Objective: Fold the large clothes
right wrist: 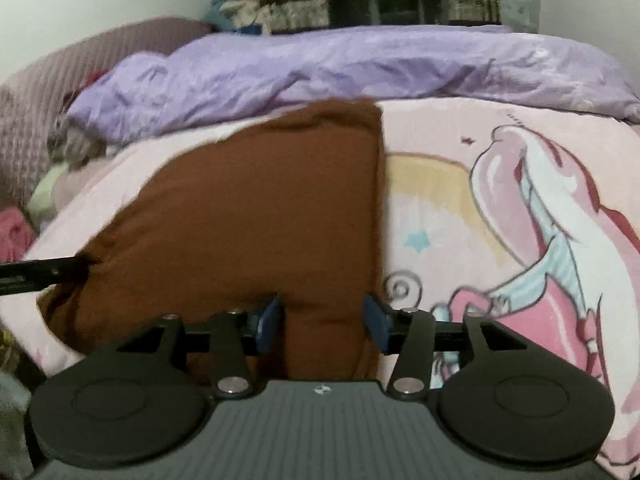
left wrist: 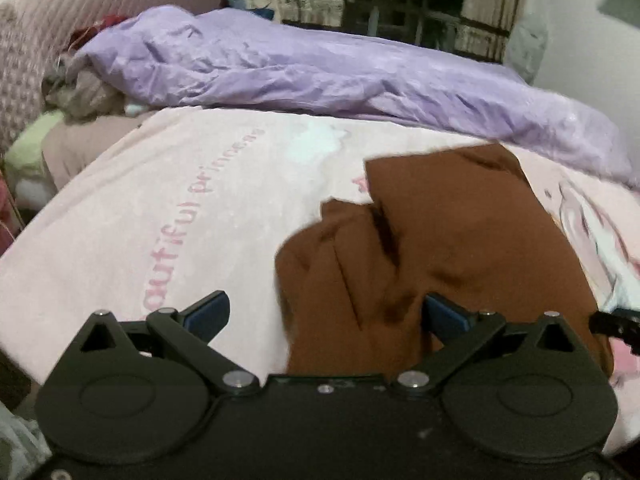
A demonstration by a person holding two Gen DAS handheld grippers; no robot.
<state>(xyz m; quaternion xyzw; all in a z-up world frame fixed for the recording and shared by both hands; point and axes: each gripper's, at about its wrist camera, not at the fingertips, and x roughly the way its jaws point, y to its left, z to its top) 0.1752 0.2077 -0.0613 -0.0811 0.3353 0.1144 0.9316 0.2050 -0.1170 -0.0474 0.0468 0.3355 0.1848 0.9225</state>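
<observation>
A brown garment (right wrist: 248, 216) is seen lying on a pink printed blanket (right wrist: 480, 208) on the bed, partly folded. In the right wrist view it reads as a smooth, matte slab with a straight right edge; the left wrist view (left wrist: 420, 248) alone shows its creased, overlapping left layers and the blanket's lettering. The unicorn print is shown fully only in the right view. A crinkled, glossy lilac duvet (left wrist: 320, 68) is bunched along the far side. Left hand-held gripper (left wrist: 326, 312): fingers spread wide, nothing clamped. Right hand-held gripper (right wrist: 322, 320): fingers apart, garment's near edge between them, ungripped.
</observation>
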